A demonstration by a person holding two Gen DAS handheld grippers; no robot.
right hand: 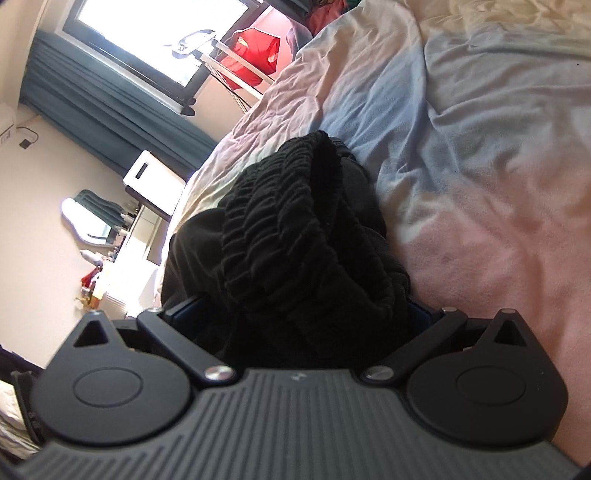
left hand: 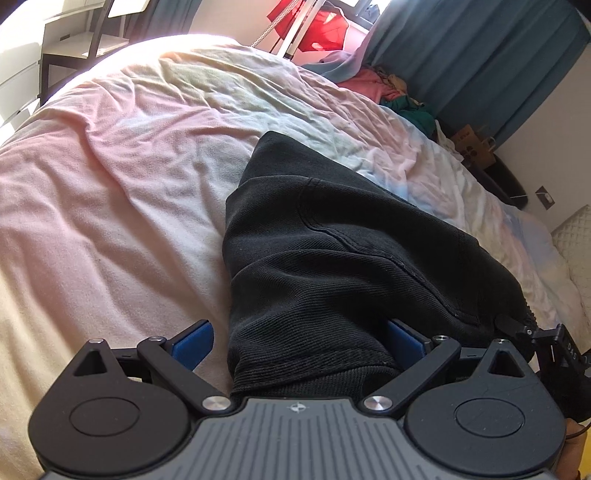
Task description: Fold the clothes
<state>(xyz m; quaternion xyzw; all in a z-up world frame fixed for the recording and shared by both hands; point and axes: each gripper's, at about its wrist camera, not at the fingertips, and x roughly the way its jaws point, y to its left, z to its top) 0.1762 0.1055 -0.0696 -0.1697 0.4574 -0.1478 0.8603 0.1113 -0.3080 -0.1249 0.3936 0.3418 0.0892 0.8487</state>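
Black trousers (left hand: 332, 240) lie folded over on the pastel bedsheet (left hand: 110, 184). My left gripper (left hand: 301, 332) stands wide open around their near end. Its left blue pad (left hand: 195, 343) is clear of the cloth, and the cloth drapes over the right pad (left hand: 404, 338). In the right wrist view the gathered elastic waistband (right hand: 295, 221) bunches up between the jaws of my right gripper (right hand: 303, 310). That gripper is also spread wide, and the cloth mostly hides its pads. The sheet (right hand: 480, 147) stretches away to the right.
A pile of pink and green clothes (left hand: 388, 88) sits at the bed's far edge by the blue curtain (left hand: 480, 55). A red garment (left hand: 321, 29) hangs on a rack. A quilted pillow (left hand: 572, 236) lies at the right, and a desk (left hand: 74, 40) stands at the far left.
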